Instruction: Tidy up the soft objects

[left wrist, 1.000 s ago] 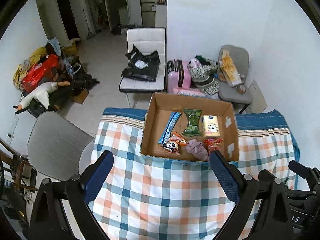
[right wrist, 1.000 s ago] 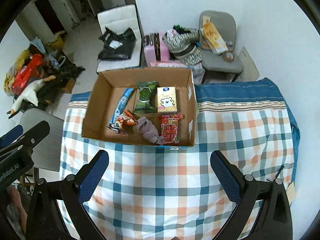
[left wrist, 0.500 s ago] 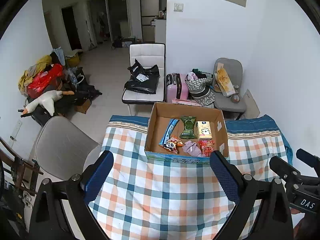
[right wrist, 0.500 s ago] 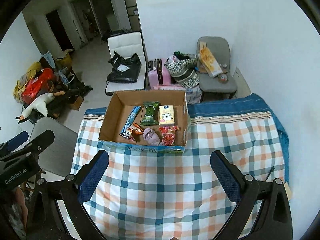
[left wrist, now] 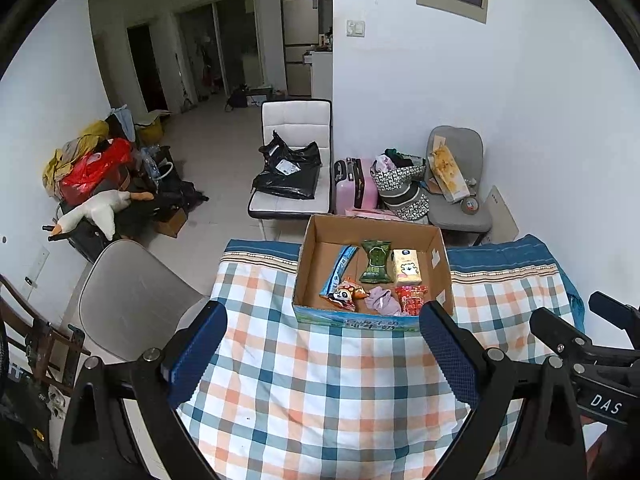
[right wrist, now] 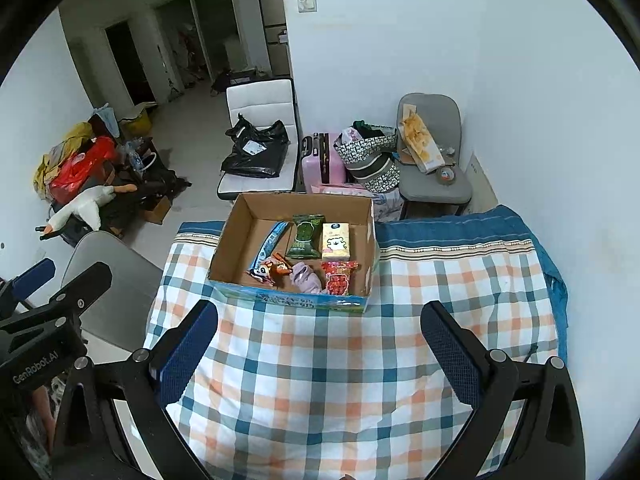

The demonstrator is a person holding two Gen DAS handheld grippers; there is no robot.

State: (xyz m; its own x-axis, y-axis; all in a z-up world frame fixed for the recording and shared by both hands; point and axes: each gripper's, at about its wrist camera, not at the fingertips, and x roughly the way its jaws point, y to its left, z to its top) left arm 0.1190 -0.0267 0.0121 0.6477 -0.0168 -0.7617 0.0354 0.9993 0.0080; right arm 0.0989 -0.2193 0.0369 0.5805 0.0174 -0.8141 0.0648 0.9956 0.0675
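Both my claws, left gripper (left wrist: 320, 354) and right gripper (right wrist: 320, 346), gape empty; the limp purple cloth (right wrist: 306, 278) at twelve o'clock needs pinching mid-bunch.

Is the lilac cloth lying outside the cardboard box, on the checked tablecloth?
No, the lilac cloth lies inside the cardboard box, between the panda snack packet and the red snack packet.

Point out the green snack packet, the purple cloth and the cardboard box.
green snack packet (right wrist: 305, 236), right wrist view, middle of the wrapper.
purple cloth (right wrist: 305, 277), right wrist view, centre of the crumpled fabric.
cardboard box (left wrist: 305, 268), left wrist view, inner left wall.
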